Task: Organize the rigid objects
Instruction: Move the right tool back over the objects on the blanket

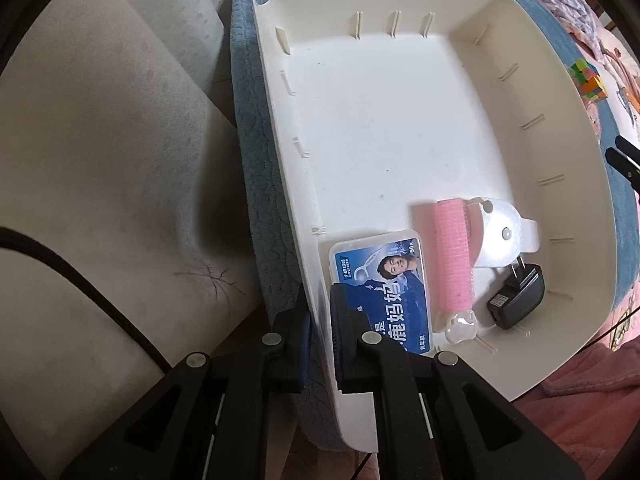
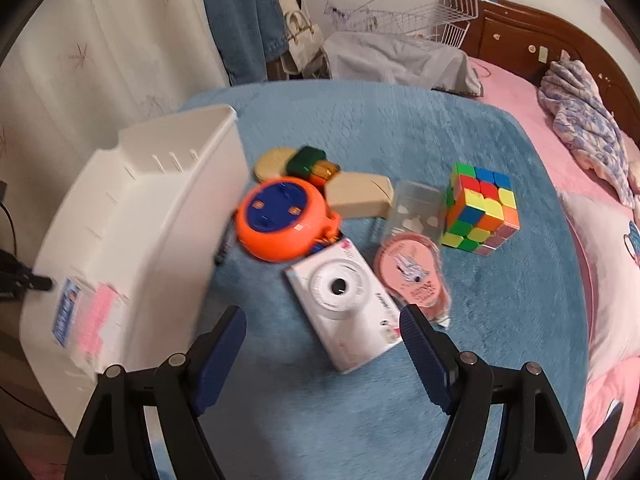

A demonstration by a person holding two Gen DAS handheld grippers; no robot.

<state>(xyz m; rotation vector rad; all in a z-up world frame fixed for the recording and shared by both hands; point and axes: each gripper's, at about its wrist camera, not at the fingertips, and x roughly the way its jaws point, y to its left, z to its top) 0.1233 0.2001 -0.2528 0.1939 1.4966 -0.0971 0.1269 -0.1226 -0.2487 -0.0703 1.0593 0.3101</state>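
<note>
the white bin [image 1: 400, 92] sits on a blue blanket [image 2: 360, 120] spread over a bed. inside it, at the near end, a clear flat box [image 1: 380, 280] carries a blue label with chinese characters, "super deer" in small print and "50" at one corner; its long axis runs along the bin's near side wall. beside it lies a pink hair roller [image 1: 452, 256], long axis parallel to the box, touching a clear tape dispenser [image 1: 500, 236]. a black plug adapter [image 1: 516, 296] lies just beside them, prongs pointing toward the dispenser.

the left tongs [image 1: 320, 344] are clamped narrow on the bin's side wall, one finger outside, one inside over the label.

the right tongs [image 2: 324, 344] stand wide apart, nothing between the pads, hovering over a white camera [image 2: 348, 304]. the camera lies flat, lens up, its long axis slanting from upper left to lower right in the right wrist view; small writing on its face is too blurred to read. nearby on the blanket are an orange and blue cord reel [image 2: 284, 220], a pink tape dispenser [image 2: 412, 276] with unreadable print, a colour cube [image 2: 480, 208], a beige case [image 2: 356, 196] and a green box [image 2: 306, 160].
</note>
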